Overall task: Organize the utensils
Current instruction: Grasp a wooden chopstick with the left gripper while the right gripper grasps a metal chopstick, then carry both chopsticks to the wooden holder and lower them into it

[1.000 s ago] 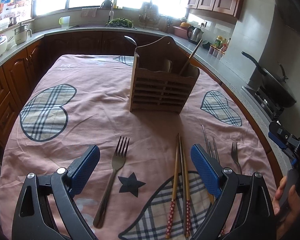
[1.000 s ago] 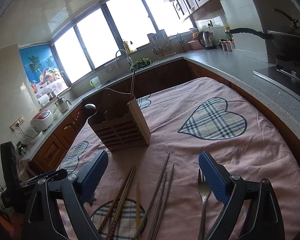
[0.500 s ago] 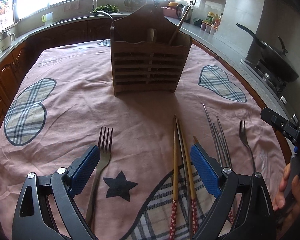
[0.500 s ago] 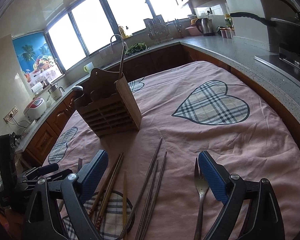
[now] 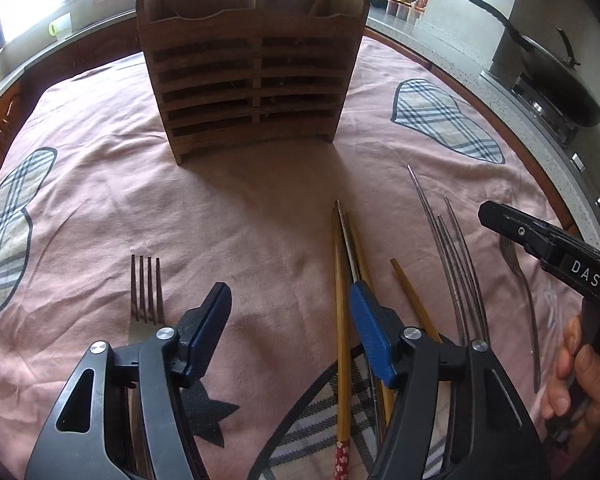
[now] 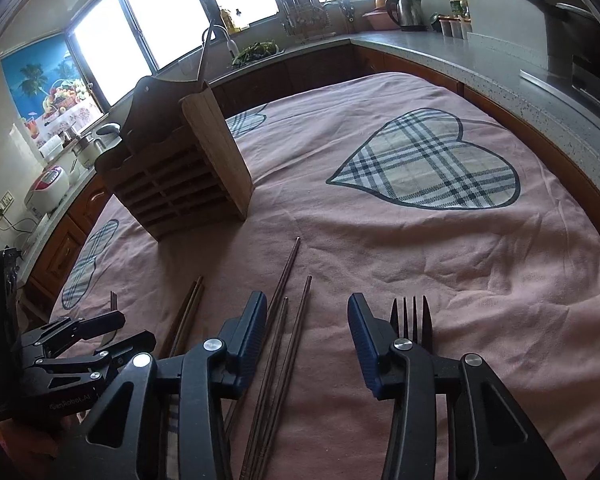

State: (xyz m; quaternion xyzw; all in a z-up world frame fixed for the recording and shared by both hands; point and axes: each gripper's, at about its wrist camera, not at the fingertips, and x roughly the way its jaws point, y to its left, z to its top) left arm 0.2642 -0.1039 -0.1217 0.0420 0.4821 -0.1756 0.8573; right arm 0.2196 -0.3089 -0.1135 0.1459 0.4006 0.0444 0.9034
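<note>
A slatted wooden utensil holder (image 5: 252, 72) (image 6: 180, 168) stands upright at the far middle of the table. My left gripper (image 5: 290, 300) hangs low over the cloth, its jaws closing with only cloth between them. A fork (image 5: 144, 292) lies just outside its left finger, and wooden chopsticks (image 5: 340, 280) run under its right finger. My right gripper (image 6: 308, 308) is also closing, low over several metal chopsticks (image 6: 288, 320) that lie between and under its fingers without being pressed. A second fork (image 6: 412, 316) lies just outside its right finger.
The pink tablecloth (image 6: 480, 280) with plaid hearts covers the table. Grey counters ring it, bearing a black pan (image 5: 548, 80) on a stove at the right, a kettle (image 6: 404, 12) and a rice cooker (image 6: 48, 188). A hand (image 5: 580, 372) shows at the left wrist view's right edge.
Both grippers have come down and forward toward the utensils on the cloth. Both pairs of jaws have narrowed from wide open to about half.
</note>
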